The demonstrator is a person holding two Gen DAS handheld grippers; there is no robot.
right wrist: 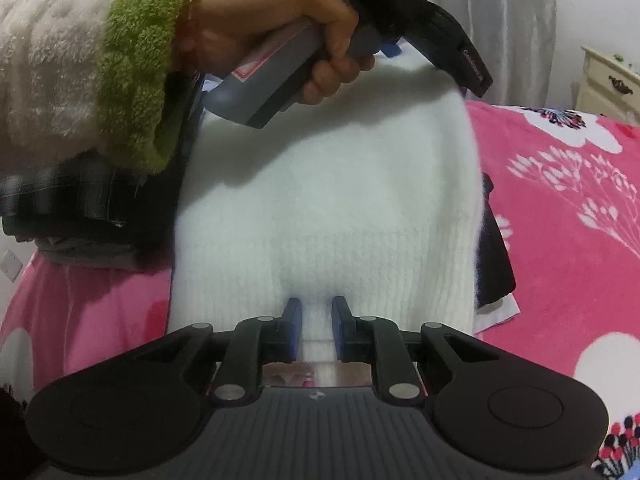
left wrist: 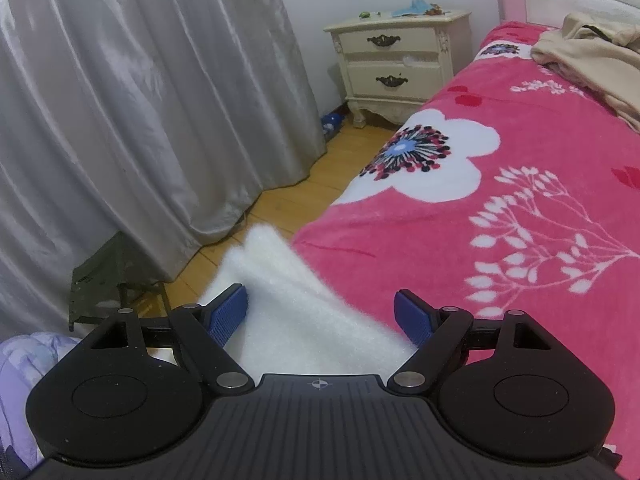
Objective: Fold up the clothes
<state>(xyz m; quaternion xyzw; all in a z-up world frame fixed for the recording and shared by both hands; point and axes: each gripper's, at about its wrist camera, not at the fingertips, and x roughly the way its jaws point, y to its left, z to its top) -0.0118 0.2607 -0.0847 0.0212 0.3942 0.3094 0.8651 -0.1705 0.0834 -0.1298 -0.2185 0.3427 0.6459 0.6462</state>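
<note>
A fluffy white knit sweater (right wrist: 328, 184) lies across the near edge of the pink flowered bed (right wrist: 560, 208). My right gripper (right wrist: 317, 312) is shut on its ribbed hem. In the left wrist view my left gripper (left wrist: 322, 308) is open, with a white corner of the sweater (left wrist: 288, 280) lying loose between its blue pads (left wrist: 230, 314). The person's hand (right wrist: 280, 28) holds the left gripper's handle above the sweater's far end in the right wrist view.
A beige garment (left wrist: 592, 52) lies at the head of the bed. A cream nightstand (left wrist: 396, 64) stands by grey curtains (left wrist: 140, 100) over a wooden floor (left wrist: 288, 196). Dark folded clothes (right wrist: 92, 208) sit left of the sweater; a dark item (right wrist: 494, 260) is at its right.
</note>
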